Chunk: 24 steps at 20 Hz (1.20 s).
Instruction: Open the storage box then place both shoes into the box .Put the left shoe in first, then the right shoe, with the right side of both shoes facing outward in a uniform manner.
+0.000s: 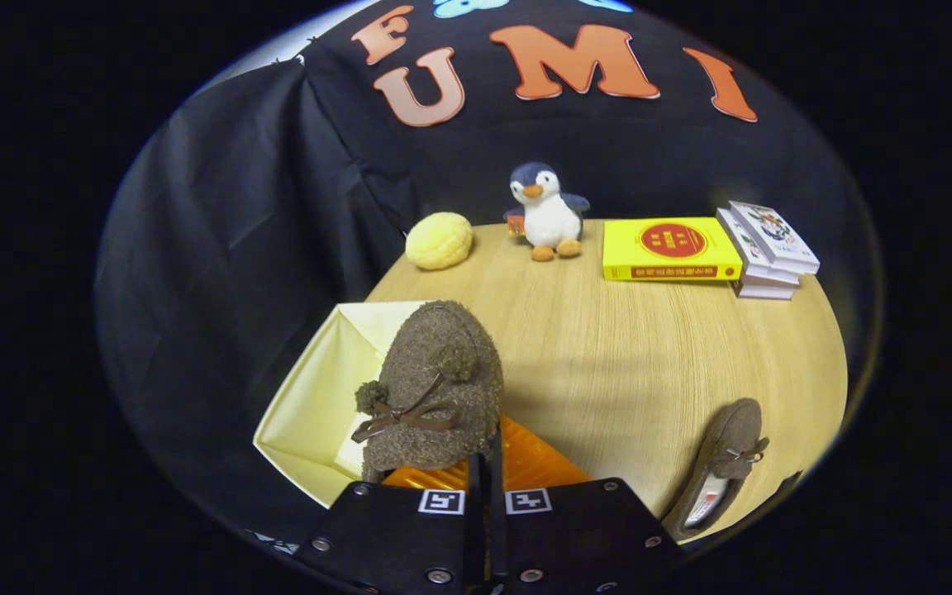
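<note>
fig.: gripper view, one moment, read l to r. far left: black cloth wall [220, 231] of the booth, hanging in folds behind the table. near left: storage box [311, 397], pale yellow, open, at the table's near-left edge; its inside walls show, w/ an orange ribbed surface [525, 463] at its right side, just ahead of the fingers. over the box: held shoe [435, 388], brown, fuzzy, toe pointing up and away, two pom-poms and a brown bow facing the camera; its lower end sits between the fingers. gripper [484, 475]: fingers drawn nearly together, pinching the shoe's lower edge, only a thin gap btw them. centre: wooden table [608, 355], round, light grain. far side of table, l to r: yellow round plush [440, 240]; penguin toy [548, 211], upright, facing the camera; yellow book [668, 248], lying flat; stack of white books [767, 250], touching the yellow book's right end. near right: second shoe [720, 467], same brown, lying on the table near its edge, opening toward the near side, well apart from the box.
</note>
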Tool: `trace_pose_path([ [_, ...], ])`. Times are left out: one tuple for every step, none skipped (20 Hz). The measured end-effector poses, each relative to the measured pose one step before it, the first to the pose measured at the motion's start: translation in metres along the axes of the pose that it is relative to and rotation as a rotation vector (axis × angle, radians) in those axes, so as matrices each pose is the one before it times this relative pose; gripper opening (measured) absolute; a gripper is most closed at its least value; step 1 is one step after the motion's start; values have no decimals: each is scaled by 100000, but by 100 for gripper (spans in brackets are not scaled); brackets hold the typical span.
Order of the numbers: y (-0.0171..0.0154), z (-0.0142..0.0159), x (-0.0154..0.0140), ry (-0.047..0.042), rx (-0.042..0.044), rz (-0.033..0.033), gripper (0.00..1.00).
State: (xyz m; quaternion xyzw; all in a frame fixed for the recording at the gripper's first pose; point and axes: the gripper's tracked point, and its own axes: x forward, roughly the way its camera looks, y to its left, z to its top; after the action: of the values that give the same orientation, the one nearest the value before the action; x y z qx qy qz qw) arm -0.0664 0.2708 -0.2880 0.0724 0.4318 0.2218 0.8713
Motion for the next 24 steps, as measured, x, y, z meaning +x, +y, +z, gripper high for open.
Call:
trace_pose_path([
  [1431,1131,-363,-871,-768,1938,4],
  [1531,789,-98,-209,-414,1985,4],
  [1558,642,169,41,-771,1749,4],
  [1577,511,464,-139,-793,1162,4],
  [1130,193,908,464,-323,551,4],
  [980,-303,1103,1579,547,-83,4],
  [996,-630,1316,2267,1497,-62,3],
  [951,-649,1439,2701,1295,-177,4],
  [905,-699,1228,2929,1236,-476,4],
  [635,-627,1203,2707,1249,-744,4],
  [648,-606,1048,2263,1034,-878,4],
  [702,-564,934,1917,696,-1184,4],
  [447,-450,929,1832,74,-1488,4],
  [-46,-207,1034,732,990,-2184,4],
  [34,-119,727,810,1127,-2205,4],
  [-87,-215,609,973,768,-2666,4],
  [-222,41,574,328,-135,-2431,4],
  [-41,-86,584,722,632,-1581,4],
  [39,-146,550,1224,984,-669,4],
  [-117,-403,573,1727,707,-827,4],
  [-437,-268,491,1619,1231,-1451,4],
  [-125,-550,479,1898,1192,-1375,4],
  [-166,-429,721,1651,1835,-550,4],
  [-170,-594,911,2391,1280,-231,4],
])
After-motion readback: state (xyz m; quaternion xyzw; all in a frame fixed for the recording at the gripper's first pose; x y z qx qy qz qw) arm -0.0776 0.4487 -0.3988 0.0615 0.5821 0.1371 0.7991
